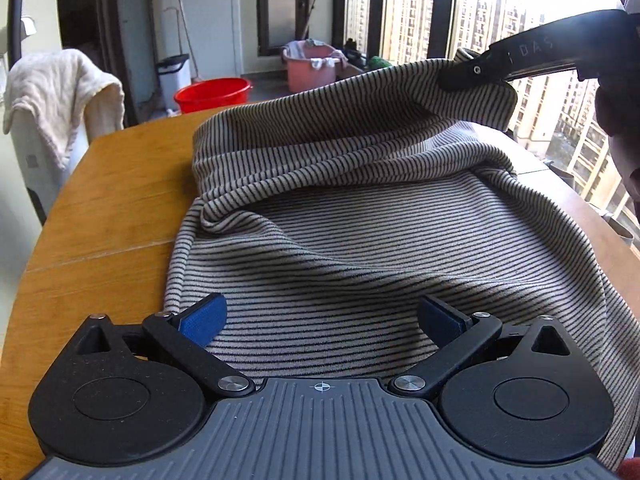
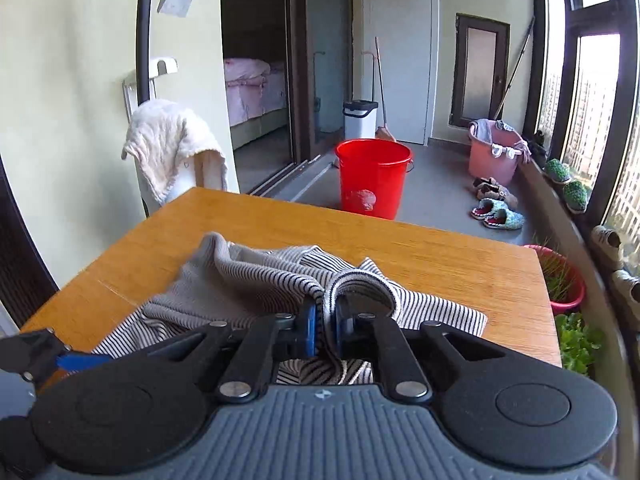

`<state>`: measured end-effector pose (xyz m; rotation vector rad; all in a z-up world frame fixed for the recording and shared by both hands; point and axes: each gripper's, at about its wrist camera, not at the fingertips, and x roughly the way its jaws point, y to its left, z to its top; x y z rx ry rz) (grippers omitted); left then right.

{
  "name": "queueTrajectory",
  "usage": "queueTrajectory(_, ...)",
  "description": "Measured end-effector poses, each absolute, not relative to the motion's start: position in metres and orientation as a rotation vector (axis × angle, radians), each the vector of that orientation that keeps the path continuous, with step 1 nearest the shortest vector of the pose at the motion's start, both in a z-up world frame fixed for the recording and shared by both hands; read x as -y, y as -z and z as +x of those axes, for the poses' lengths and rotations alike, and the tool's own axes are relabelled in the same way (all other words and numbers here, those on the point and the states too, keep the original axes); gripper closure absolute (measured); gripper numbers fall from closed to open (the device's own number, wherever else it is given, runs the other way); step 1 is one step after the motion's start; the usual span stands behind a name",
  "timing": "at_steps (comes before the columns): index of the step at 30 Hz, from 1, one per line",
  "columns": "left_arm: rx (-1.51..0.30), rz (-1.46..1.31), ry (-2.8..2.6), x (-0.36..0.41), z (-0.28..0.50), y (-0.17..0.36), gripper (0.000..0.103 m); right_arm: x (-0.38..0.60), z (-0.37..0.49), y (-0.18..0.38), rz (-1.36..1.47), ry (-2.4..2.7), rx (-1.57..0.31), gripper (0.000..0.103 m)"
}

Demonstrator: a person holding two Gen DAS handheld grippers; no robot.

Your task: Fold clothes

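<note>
Right gripper (image 2: 325,330) pinches striped garment (image 1: 360,248); left gripper (image 1: 322,322) spread wide

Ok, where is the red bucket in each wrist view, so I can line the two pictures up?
Left wrist view: the red bucket sits upper left, just past the far edge of the wooden table, only its upper part showing.
Right wrist view: the bucket stands at centre, on the floor beyond the table.
Shared landmark: the white towel draped left of the bucket in both.
</note>
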<state>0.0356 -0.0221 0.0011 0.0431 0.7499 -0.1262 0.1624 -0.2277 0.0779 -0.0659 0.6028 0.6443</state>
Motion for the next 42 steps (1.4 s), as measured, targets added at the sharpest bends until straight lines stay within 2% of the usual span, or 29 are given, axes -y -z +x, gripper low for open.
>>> queueTrajectory(4, -0.466, 0.297, 0.098, 0.052, 0.015, -0.021, 0.000, 0.254, 0.155, -0.102, 0.219, -0.773, -0.659, 0.094)
queueTrajectory(7, -0.243, 0.497, 0.108, 0.086, 0.003, -0.026, 0.000, 0.264, 0.145, -0.106, 0.344, -0.833, -0.698, 0.094)
queueTrajectory(10, -0.102, 0.630, 0.082, 0.114, 0.005, -0.023, 0.000, 0.268, 0.138, -0.108, 0.406, -0.865, -0.726, 0.094)
queueTrajectory(11, -0.085, 0.644, 0.079, 0.118, 0.009, -0.024, 0.007, 0.266, 0.135, -0.110, 0.396, -0.862, -0.719, 0.094)
queueTrajectory(12, -0.069, 0.657, 0.076, 0.122, 0.014, -0.024, 0.020, 0.266, 0.132, -0.112, 0.388, -0.861, -0.712, 0.094)
queueTrajectory(13, -0.082, 0.648, 0.070, 0.121, 0.023, -0.027, 0.055, 0.265, 0.132, -0.114, 0.389, -0.867, -0.709, 0.094)
queueTrajectory(14, -0.101, 0.598, 0.079, 0.114, 0.030, -0.034, 0.069, 0.261, 0.132, -0.116, 0.396, -0.872, -0.705, 0.094)
queueTrajectory(17, -0.156, 0.447, 0.104, 0.092, 0.052, -0.052, 0.087, 0.261, 0.134, -0.122, 0.419, -0.867, -0.650, 0.091)
queueTrajectory(19, -0.161, 0.362, 0.027, 0.061, 0.055, -0.068, 0.097, 0.264, 0.136, -0.124, 0.417, -0.828, -0.593, 0.079)
queueTrajectory(20, -0.166, 0.315, -0.037, 0.037, 0.054, -0.079, 0.097, 0.263, 0.137, -0.122, 0.382, -0.790, -0.562, 0.068)
queueTrajectory(24, -0.202, 0.122, -0.228, -0.056, 0.055, -0.108, 0.097, 0.217, 0.145, -0.085, 0.024, -0.657, -0.520, 0.059)
queueTrajectory(26, -0.212, 0.060, -0.273, -0.086, 0.053, -0.115, 0.098, 0.179, 0.150, -0.056, -0.138, -0.661, -0.542, 0.048)
queueTrajectory(28, -0.232, 0.018, -0.277, -0.106, 0.051, -0.117, 0.098, 0.147, 0.158, -0.032, -0.223, -0.667, -0.575, 0.048)
queueTrajectory(31, -0.286, 0.034, -0.178, -0.111, 0.044, -0.103, 0.097, 0.142, 0.174, -0.029, -0.096, -0.661, -0.637, 0.048)
queueTrajectory(34, -0.333, 0.139, -0.076, -0.085, 0.038, -0.071, 0.085, 0.164, 0.168, -0.042, -0.185, -0.601, -0.538, 0.049)
queueTrajectory(37, -0.374, 0.157, 0.021, -0.052, 0.041, -0.047, 0.062, 0.190, 0.166, -0.041, -0.319, -0.511, -0.504, 0.048)
queueTrajectory(39, -0.369, 0.198, 0.094, -0.021, 0.043, -0.038, 0.056, 0.209, 0.172, -0.038, -0.290, -0.469, -0.527, 0.051)
queueTrajectory(41, -0.354, 0.257, 0.157, 0.009, 0.044, -0.032, 0.040, 0.229, 0.175, -0.036, -0.240, -0.427, -0.523, 0.051)
queueTrajectory(42, -0.343, 0.311, 0.182, 0.023, 0.042, -0.029, 0.037, 0.236, 0.174, -0.036, -0.225, -0.418, -0.512, 0.051)
